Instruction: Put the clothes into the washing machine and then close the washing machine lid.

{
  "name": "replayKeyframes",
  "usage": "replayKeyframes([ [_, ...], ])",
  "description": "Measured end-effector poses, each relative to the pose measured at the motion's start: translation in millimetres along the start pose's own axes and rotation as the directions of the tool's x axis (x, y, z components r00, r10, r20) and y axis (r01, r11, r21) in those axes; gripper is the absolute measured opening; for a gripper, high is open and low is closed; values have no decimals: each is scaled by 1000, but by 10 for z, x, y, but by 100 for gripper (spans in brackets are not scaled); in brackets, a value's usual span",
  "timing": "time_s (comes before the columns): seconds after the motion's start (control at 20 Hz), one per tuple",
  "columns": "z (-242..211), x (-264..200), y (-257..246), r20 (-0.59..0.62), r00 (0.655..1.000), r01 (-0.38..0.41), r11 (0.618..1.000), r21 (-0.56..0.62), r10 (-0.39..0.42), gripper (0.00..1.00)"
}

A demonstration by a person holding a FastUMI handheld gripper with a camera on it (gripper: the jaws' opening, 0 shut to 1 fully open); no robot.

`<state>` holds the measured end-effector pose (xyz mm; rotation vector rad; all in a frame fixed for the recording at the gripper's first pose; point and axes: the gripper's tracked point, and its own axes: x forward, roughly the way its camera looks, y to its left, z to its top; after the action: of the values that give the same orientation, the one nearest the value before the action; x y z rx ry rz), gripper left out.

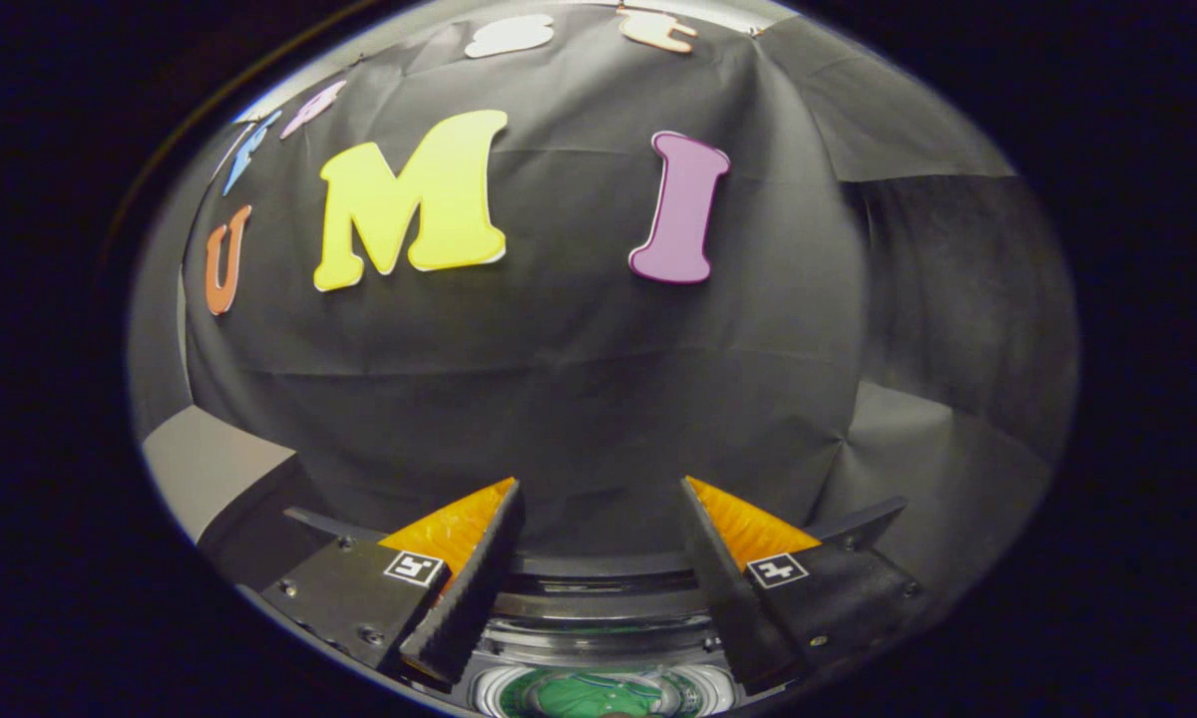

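Gripper (598,558) open, green clothes (594,695) below in washing machine (598,598)

No readable word, brand or number is showing on the washing machine (598,601) or the gripper (598,484). Each finger mount is carrying a square black-and-white marker (414,568), a coded pattern rather than text. The fingers are standing apart, gripping nothing.

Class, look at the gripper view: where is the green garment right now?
The green garment lies low inside the washing machine drum, below and between the open gripper fingers, which hold nothing.
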<state>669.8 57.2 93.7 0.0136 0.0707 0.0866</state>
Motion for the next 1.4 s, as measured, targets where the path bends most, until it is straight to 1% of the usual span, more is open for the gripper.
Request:
replayKeyframes([
  [0.2, -23, -106, -2, 72, 997, -7, 1000, 4, 7, 96],
  [0.4, -38, -185, 6, 110, 994, -14, 1000, 6, 14, 96],
  [0.7, -162, -464, -12, 159, 987, -22, 1000, 7, 21, 96],
  [1.0, -346, -715, -4, 139, 990, -18, 1000, 7, 17, 95],
  [1.15, -498, -925, -31, 115, 993, -13, 1000, 8, 12, 95],
  [1.4, -718, -1123, -43, 61, 998, -11, 1000, 12, 10, 95],
])
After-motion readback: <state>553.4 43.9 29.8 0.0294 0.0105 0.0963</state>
